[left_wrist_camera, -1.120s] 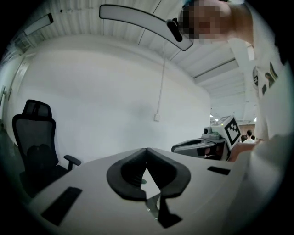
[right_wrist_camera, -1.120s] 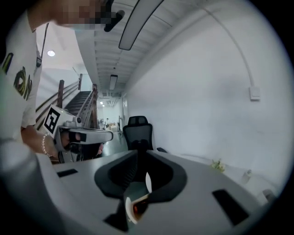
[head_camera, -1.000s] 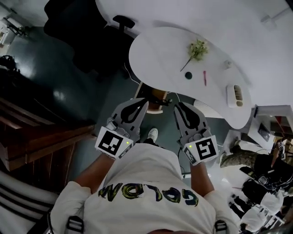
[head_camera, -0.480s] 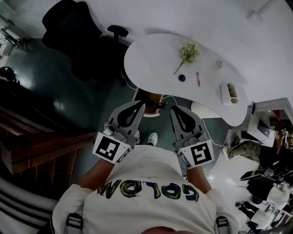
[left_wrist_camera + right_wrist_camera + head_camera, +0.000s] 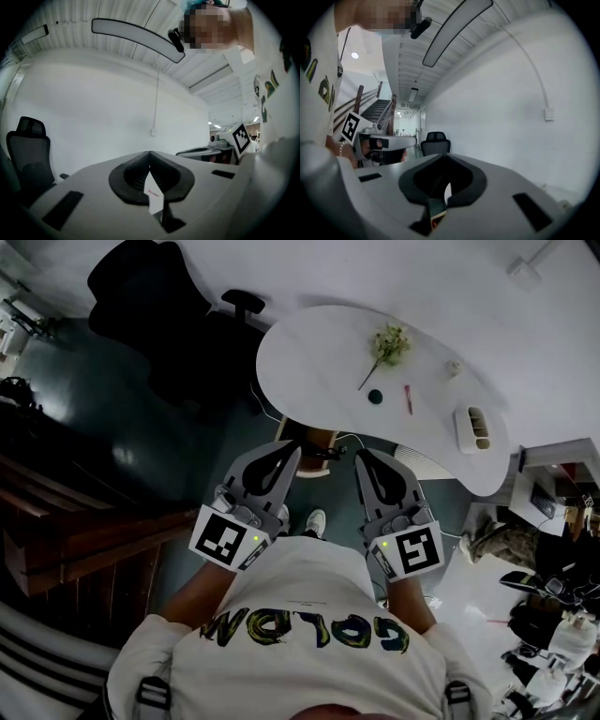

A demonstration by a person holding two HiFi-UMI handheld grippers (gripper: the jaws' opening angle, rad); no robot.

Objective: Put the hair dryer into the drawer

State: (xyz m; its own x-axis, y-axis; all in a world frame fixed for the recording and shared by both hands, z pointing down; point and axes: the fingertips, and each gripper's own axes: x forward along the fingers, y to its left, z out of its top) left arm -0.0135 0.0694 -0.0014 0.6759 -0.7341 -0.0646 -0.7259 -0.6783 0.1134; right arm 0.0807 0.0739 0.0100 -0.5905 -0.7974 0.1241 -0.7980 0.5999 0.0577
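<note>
No hair dryer and no drawer show in any view. In the head view my left gripper [image 5: 292, 446] and right gripper [image 5: 360, 456] are held side by side in front of the person's chest, pointing level toward the white table [image 5: 309, 352]. Both pairs of jaws are shut with nothing between them. The left gripper view shows its closed jaws [image 5: 150, 153] against a bare white wall. In the right gripper view the jaws [image 5: 443, 155] are closed too, aimed along a white wall.
On the curved table lie a green plant sprig [image 5: 386, 341], a dark round thing [image 5: 375, 397], a red pen [image 5: 408, 399] and a white tray [image 5: 475, 428]. A black office chair [image 5: 178, 315] stands at the far left. Dark wooden steps [image 5: 84, 531] run along the left. A brown wooden piece [image 5: 314, 442] sits under the table's near edge.
Both grippers have risen slightly and stay side by side. The table has shifted a little in the head view. Nothing was taken hold of or let go.
</note>
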